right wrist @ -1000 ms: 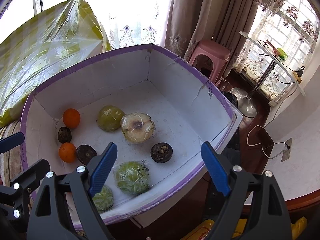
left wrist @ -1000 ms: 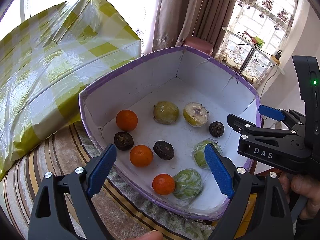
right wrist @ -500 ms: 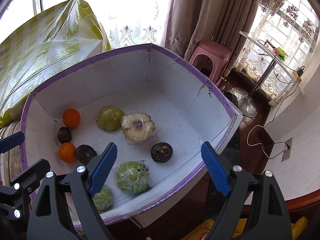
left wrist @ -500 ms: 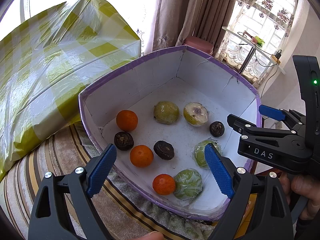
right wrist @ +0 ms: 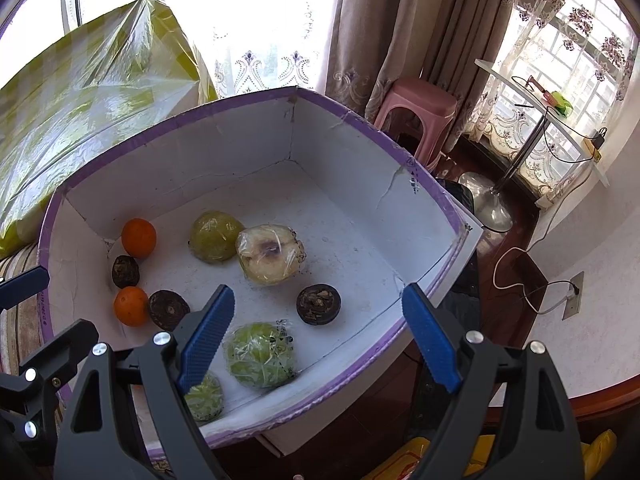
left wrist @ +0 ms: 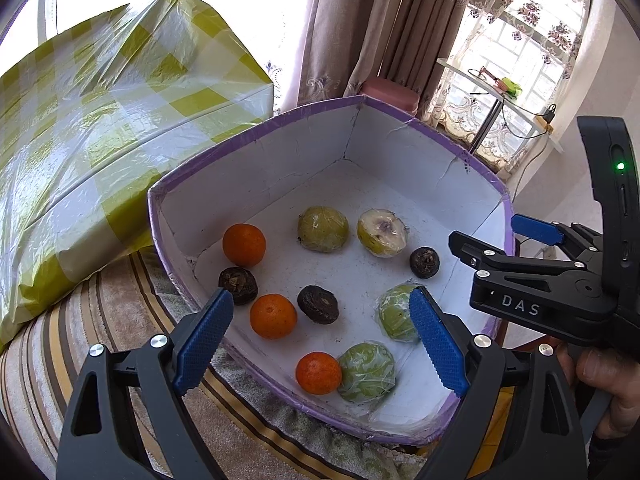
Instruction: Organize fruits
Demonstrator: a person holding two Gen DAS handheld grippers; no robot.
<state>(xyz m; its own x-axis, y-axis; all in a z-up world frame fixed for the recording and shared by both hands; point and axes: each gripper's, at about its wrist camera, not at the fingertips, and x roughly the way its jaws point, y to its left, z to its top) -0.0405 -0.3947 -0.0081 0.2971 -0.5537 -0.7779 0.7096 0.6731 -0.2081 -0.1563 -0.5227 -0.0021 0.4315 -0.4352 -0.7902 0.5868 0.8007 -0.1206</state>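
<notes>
A white box with a purple rim [left wrist: 256, 136] [right wrist: 168, 124] holds loose fruit. Three oranges [left wrist: 244, 245] lie along its left side, with dark brown round fruits [left wrist: 318, 304] [right wrist: 319, 303] among them. Plastic-wrapped green fruits [left wrist: 366, 372] [right wrist: 260, 355] lie near the front, and a pale wrapped one [right wrist: 269, 255] sits mid-box. My left gripper [left wrist: 320, 336] hovers open above the box's near edge with nothing between its blue pads. Over the box's right front corner my right gripper [right wrist: 318, 340] is open and empty too; it also shows in the left wrist view [left wrist: 520, 240].
A big bundle in yellow-checked plastic [left wrist: 100, 120] stands left of the box on a striped cloth [left wrist: 60, 340]. A pink stool [right wrist: 416, 108], curtains, a small round table [right wrist: 540, 120] and a floor cable [right wrist: 516, 280] lie to the right. A hand [left wrist: 600, 376] holds the right gripper.
</notes>
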